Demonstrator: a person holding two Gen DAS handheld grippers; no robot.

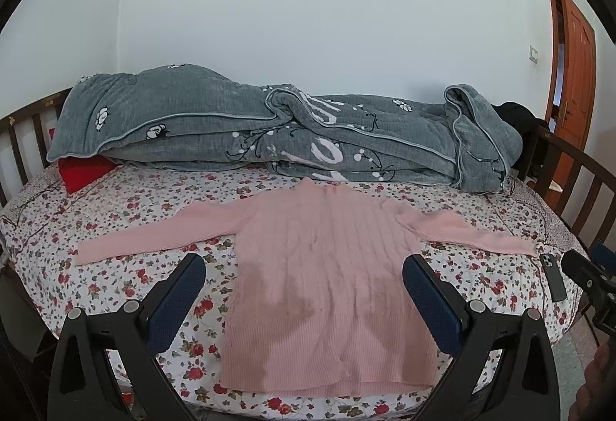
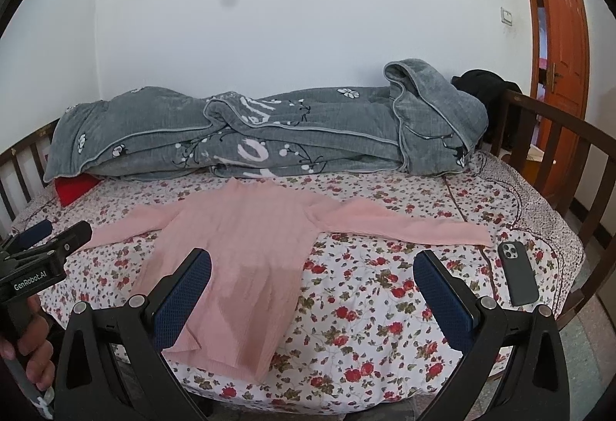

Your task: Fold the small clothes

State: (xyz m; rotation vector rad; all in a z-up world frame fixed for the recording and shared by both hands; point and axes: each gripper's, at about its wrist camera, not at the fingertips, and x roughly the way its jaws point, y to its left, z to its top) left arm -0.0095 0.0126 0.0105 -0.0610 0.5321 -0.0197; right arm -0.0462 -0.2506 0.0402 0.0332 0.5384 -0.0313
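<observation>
A pink ribbed sweater [image 1: 327, 278] lies flat on the floral bed sheet [image 1: 115, 286], collar toward the far side, both sleeves spread out sideways. My left gripper [image 1: 304, 267] is open and empty, held above the sweater's lower body near the hem. My right gripper [image 2: 312, 265] is open and empty, over the sheet to the right of the sweater [image 2: 238, 267], below its right sleeve [image 2: 404, 226]. The left gripper's body also shows at the left edge of the right wrist view [image 2: 46, 255].
A rolled grey quilt [image 1: 269, 132] lies along the far side of the bed. A red item [image 1: 82, 172] pokes out under its left end. A dark phone [image 2: 518, 274] lies on the sheet by the right sleeve cuff. Wooden rails [image 2: 558, 151] edge the bed.
</observation>
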